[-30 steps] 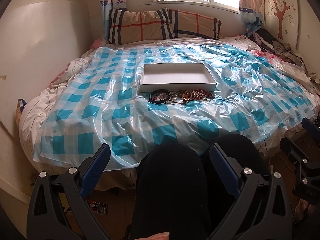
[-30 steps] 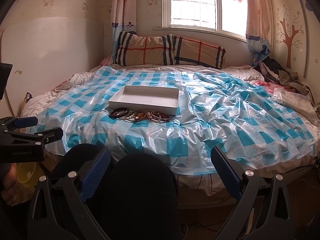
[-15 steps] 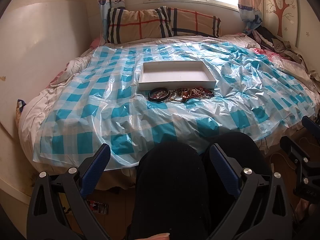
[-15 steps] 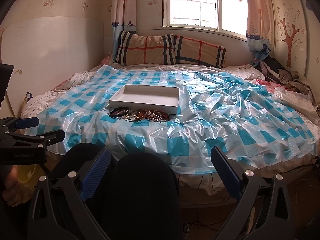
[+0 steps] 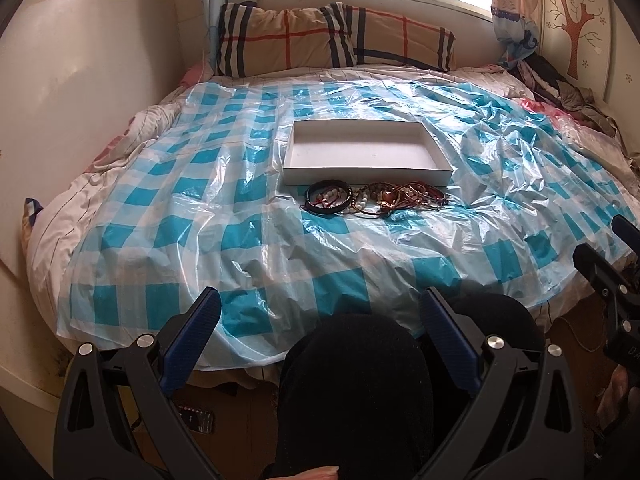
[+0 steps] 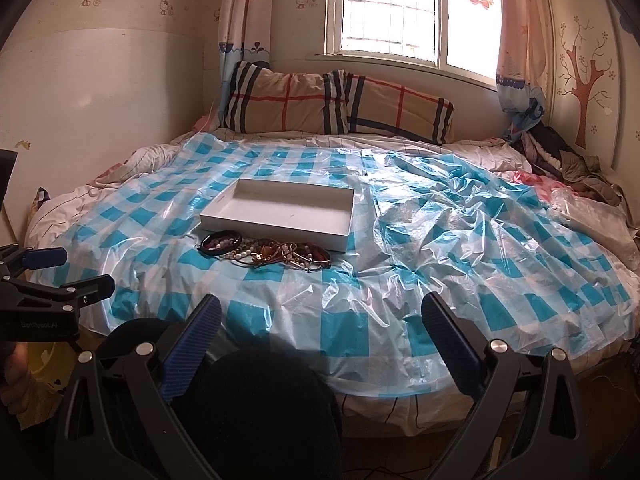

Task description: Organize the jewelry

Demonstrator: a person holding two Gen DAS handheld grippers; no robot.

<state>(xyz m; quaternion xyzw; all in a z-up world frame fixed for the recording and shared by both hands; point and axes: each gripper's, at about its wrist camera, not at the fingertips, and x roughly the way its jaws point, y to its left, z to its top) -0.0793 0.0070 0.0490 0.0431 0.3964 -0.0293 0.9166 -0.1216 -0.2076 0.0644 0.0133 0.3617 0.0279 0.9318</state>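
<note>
Two grippers hang low at the near edge of the bed [image 5: 100, 184], both with fingers spread wide apart and nothing between them. The left gripper [image 5: 320, 316] sits above the person's dark-clad knee [image 5: 352, 384], and its blue-padded fingers [image 5: 192, 332] frame the checked plastic sheet [image 5: 248, 240] that covers the bed. Well ahead of those fingers, roughly centred between them, lies a heap of bracelets [image 5: 374, 198]: black bands at its left end, pale beads and reddish-brown cords toward its right. Touching the far side of that heap is a shallow white tray [image 5: 362, 174], open-topped and holding nothing.

From the right gripper [image 6: 320, 316], the same tray [image 6: 276, 230] and bracelets [image 6: 264, 250] lie ahead and toward its left finger [image 6: 192, 334]. The left gripper [image 6: 68, 276] shows at that view's left edge, held by a hand [image 6: 16, 376]. Two plaid pillows [image 6: 336, 102] lean at the head of the bed under the window [image 6: 392, 12], far beyond both sets of fingers.
</note>
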